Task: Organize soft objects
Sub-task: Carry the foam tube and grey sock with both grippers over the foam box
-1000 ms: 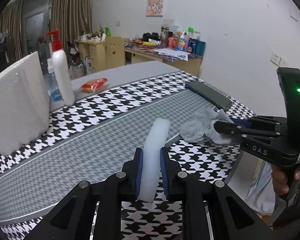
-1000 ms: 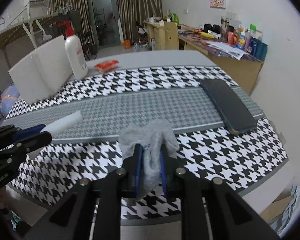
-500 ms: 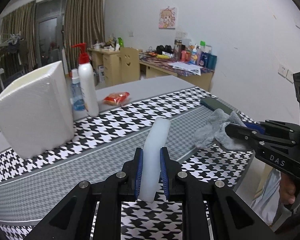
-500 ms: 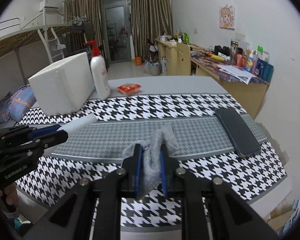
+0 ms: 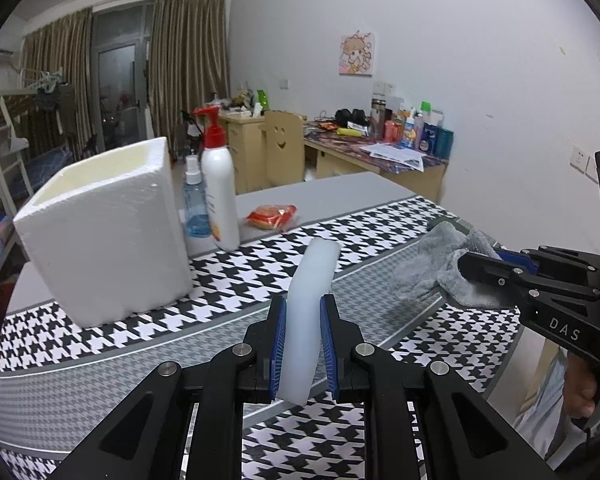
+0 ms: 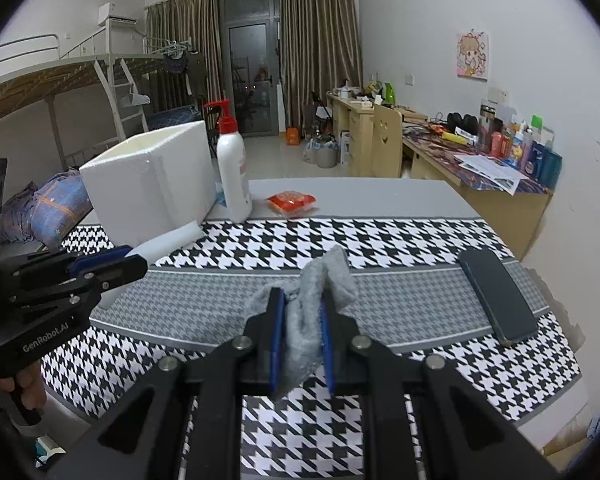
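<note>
grey table [image 6: 380, 196] with houndstooth cloth [image 6: 380, 240]: foam box [image 6: 148, 184], two bottles, red packet [image 6: 291, 203], phone [image 6: 498, 296]

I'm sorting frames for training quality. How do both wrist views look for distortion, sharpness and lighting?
Left wrist view: strong fisheye bend, dark corners; the white foam strip in the left gripper is sharp, under even indoor light. Right wrist view: same curved edges, table bowed; the grey cloth in the right gripper is sharp, the balcony door dark, no glare.

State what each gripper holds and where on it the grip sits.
The left gripper clamps the white foam strip near its lower end. The right gripper pinches the grey cloth at a bunched fold in its middle.
</note>
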Demonstrator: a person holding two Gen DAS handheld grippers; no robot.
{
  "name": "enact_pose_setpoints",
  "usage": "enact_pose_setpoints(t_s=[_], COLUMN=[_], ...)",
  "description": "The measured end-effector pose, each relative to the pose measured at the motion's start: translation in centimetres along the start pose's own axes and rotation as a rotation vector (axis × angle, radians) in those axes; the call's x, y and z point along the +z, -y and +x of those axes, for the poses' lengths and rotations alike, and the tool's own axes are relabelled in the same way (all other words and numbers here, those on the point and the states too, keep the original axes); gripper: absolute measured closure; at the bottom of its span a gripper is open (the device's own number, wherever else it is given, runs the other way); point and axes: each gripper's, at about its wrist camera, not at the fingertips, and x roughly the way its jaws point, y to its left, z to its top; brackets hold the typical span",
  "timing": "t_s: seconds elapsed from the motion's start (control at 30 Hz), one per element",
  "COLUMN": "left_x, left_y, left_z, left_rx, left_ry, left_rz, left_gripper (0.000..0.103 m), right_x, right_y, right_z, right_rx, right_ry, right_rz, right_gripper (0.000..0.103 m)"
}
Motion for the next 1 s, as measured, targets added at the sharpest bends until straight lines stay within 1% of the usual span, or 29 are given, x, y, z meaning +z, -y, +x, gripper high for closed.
enact_pose_setpoints(t_s=[0.3,0.7,1.0], left_x=[0.3,0.4,1.9], left_y=[-2.0,-4.4,-6.8], left_z=[-1.3,-3.1,-4.7], left_rx=[0.053,0.093,0.144], left_ry=[0.028,0.053,0.098], left_rz=[-0.011,-0.020,-0.028], left_gripper=[0.084,0.084,0.084], right_x=[0.9,1.9,4.1], right_y=[-1.9,-4.8,-7.4], right_z=[0.2,0.3,0.1], right_rx=[0.031,0.073,0.112], right_ry=[0.026,0.049,0.093], right_rz=[-0.019,-0.046,-0.075], right_gripper=[0.083,0.083,0.083])
